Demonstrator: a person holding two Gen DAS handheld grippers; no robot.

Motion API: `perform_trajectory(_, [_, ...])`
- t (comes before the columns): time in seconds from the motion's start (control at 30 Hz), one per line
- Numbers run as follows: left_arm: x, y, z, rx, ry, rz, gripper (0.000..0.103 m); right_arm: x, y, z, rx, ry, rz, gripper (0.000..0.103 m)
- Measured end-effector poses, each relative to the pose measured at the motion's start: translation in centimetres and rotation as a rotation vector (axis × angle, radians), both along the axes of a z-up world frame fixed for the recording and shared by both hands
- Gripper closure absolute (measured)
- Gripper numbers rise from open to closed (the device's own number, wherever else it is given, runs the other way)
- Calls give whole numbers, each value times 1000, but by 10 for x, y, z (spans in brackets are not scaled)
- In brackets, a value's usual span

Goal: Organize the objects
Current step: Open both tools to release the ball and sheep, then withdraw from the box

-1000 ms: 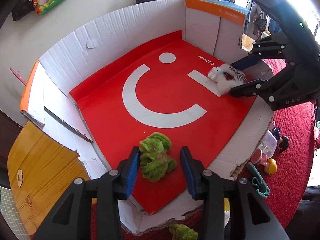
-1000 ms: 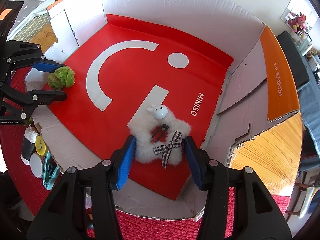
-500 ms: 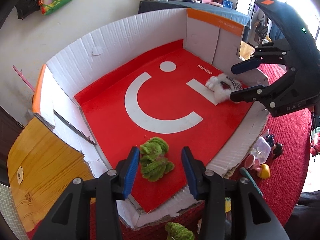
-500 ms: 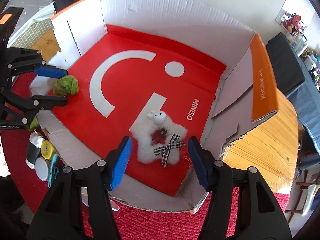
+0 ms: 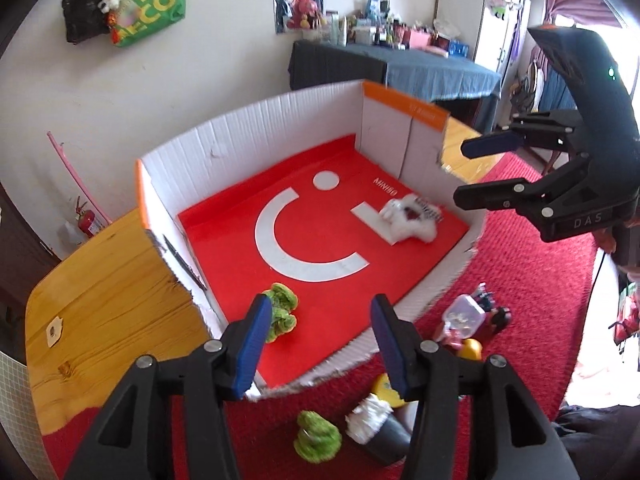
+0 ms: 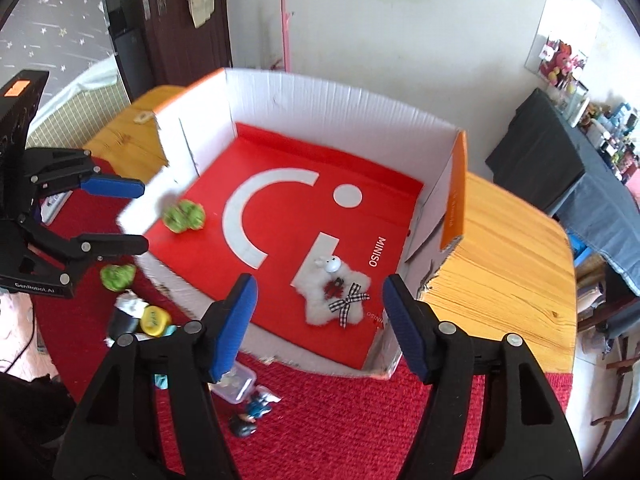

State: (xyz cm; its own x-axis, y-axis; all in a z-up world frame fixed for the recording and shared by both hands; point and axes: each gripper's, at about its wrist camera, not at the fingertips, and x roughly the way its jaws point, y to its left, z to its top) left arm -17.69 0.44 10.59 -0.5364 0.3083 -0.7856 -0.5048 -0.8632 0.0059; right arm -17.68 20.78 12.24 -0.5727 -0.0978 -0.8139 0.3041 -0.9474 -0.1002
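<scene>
corrugated cardboard box (image 5: 256, 136), fluffy white plush (image 6: 336, 296)

Both hand-held grippers (image 5: 318, 344) (image 6: 318, 326) higher, wider

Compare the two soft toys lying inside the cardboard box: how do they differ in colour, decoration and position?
The green fuzzy toy is plain; the white fluffy toy bears a checked bow. The green toy lies near the left gripper, the white toy before the right gripper. Both rest loose on the red floor.

Counted: two green fuzzy toys (image 5: 281, 312) (image 5: 318, 436), one white plush (image 5: 412, 222), one cardboard box (image 5: 256, 136), two grippers (image 5: 318, 346) (image 6: 318, 322).
</scene>
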Motion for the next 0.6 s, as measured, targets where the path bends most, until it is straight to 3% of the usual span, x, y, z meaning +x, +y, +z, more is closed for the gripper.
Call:
perform_trajectory(0.33, [53,-7,32,95,116,58,39,60,-6,34,-41,171,-26,29])
perform_trajectory(0.6, [88,-18,32,165,197,147,30,101,-8,29,-71,273,-75,19])
